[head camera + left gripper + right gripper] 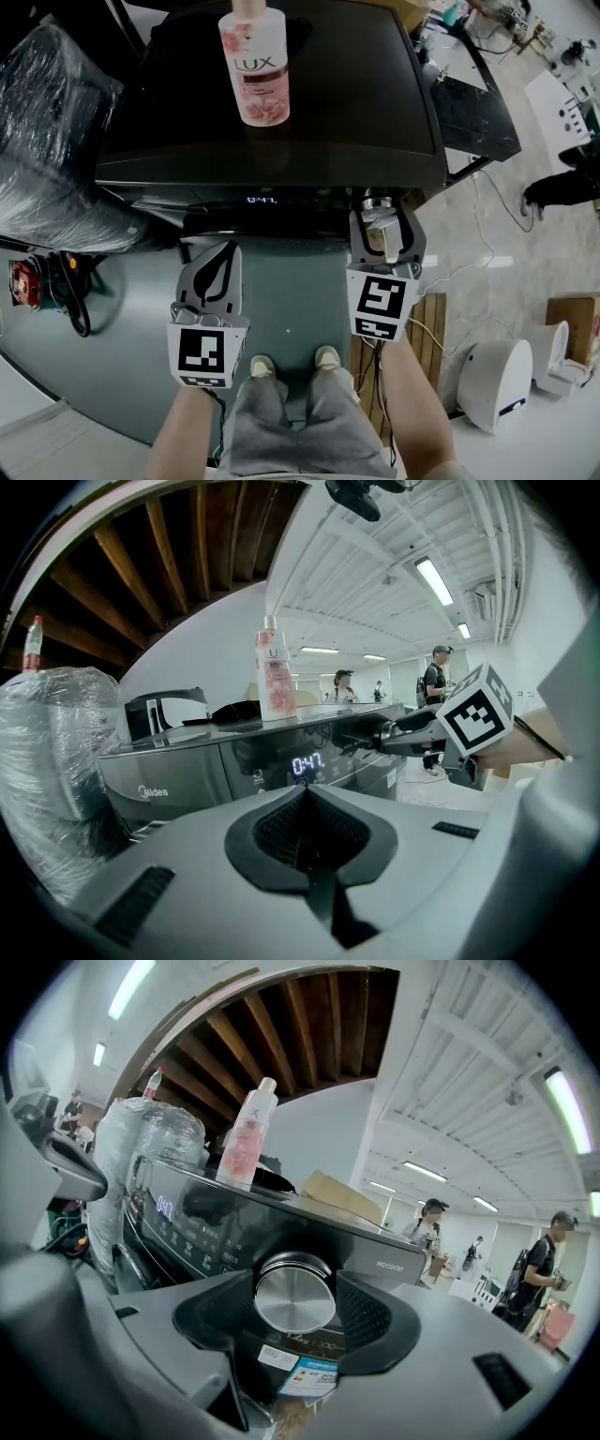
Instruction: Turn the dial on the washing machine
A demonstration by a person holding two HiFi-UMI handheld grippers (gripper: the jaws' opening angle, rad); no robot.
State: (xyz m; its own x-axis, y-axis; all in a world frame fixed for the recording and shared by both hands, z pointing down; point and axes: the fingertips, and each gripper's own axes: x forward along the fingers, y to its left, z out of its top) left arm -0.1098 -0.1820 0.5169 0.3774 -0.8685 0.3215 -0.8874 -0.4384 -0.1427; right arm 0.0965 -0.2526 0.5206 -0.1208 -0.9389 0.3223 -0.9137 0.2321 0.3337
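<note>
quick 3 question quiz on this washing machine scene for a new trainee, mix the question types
1. Multiple choice: what stands between the fingers of the right gripper?
A. a towel
B. the silver dial
C. a door handle

2. True or false: the fingers of the left gripper are spread wide apart.

3. Fill in the missing word: the pink bottle stands on ___ of the washing machine.

Key
1. B
2. False: they are closed together on nothing, and that gripper is held back from the machine.
3. top
</note>
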